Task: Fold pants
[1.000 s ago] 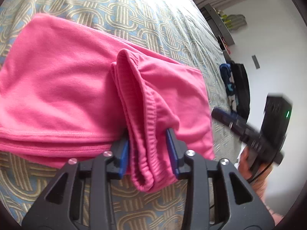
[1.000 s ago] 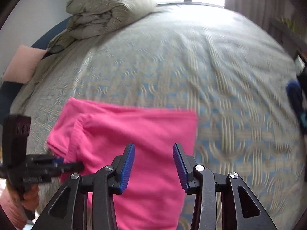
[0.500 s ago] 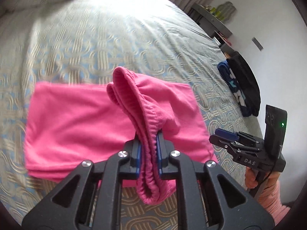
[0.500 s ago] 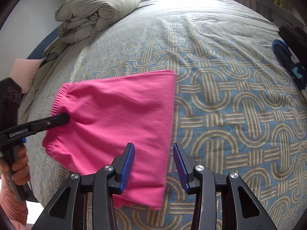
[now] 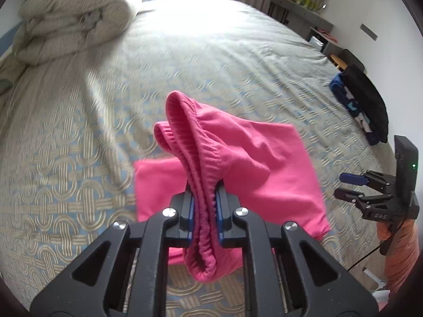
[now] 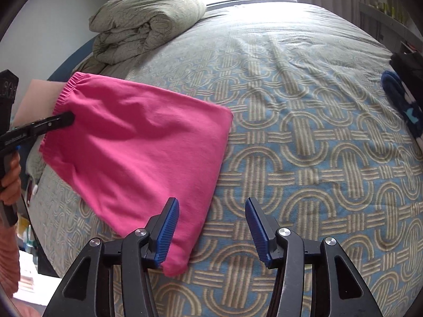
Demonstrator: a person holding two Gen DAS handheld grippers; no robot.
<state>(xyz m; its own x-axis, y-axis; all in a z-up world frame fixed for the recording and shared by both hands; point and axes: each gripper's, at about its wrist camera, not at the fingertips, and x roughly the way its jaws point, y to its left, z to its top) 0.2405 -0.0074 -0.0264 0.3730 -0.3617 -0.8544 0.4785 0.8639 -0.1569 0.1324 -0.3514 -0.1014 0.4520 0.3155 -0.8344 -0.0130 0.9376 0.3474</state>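
Note:
The folded pink pants [image 6: 137, 148] lie on the patterned bedspread [image 6: 304, 137], with their waistband end lifted. My left gripper [image 5: 205, 203] is shut on the bunched elastic waistband [image 5: 182, 126] and holds it up off the bed; it also shows at the left of the right wrist view [image 6: 63, 119]. My right gripper [image 6: 211, 227] is open and empty, low over the bed beside the pants' near right corner. It shows at the right of the left wrist view [image 5: 351, 185], apart from the cloth.
A rolled grey-green duvet [image 6: 148, 26] lies at the head of the bed. Dark and blue clothes [image 5: 362, 105] are piled at the bed's right edge. A shelf [image 5: 301, 8] stands against the far wall, and the window is behind.
My left gripper closed on the waistband and raised it, lifting that end of the pants. My right gripper stayed open and moved toward the pants' near right corner.

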